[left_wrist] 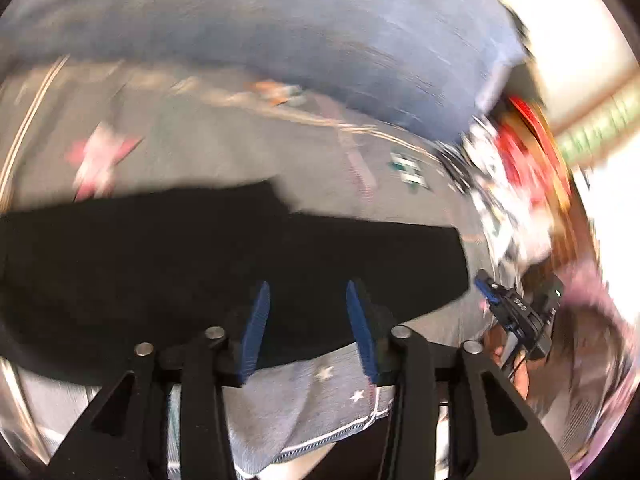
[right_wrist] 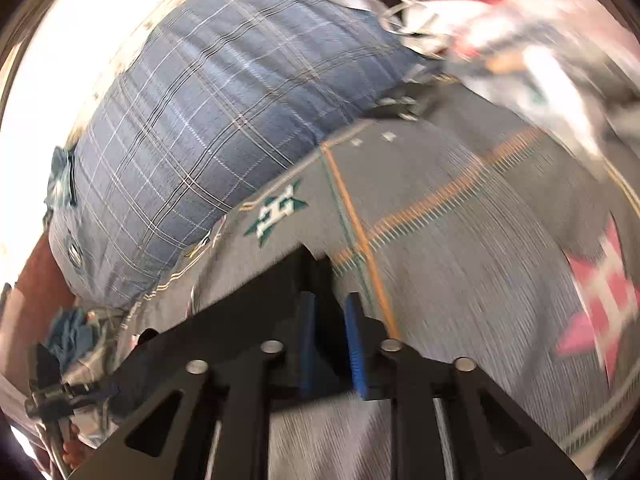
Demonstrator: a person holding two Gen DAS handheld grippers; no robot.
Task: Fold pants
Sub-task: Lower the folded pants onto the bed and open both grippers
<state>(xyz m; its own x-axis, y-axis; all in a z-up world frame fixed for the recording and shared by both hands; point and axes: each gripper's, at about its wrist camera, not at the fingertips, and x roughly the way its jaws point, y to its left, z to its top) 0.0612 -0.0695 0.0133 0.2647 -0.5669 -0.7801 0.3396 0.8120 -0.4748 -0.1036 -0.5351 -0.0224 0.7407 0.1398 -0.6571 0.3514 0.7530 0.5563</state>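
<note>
A bed carries everything, covered by a grey bedspread [right_wrist: 460,240] with orange stitched lines, a green star emblem and pink star emblems. Black pants [left_wrist: 200,272] lie flat on it directly ahead of the left hand-held gripper [left_wrist: 306,328]. Beyond them, farther from both hand-held grippers, a blue plaid pillow [right_wrist: 208,128] rests on the bedspread, with a blurred heap of red and white clothes [right_wrist: 480,20] beside it.
</note>
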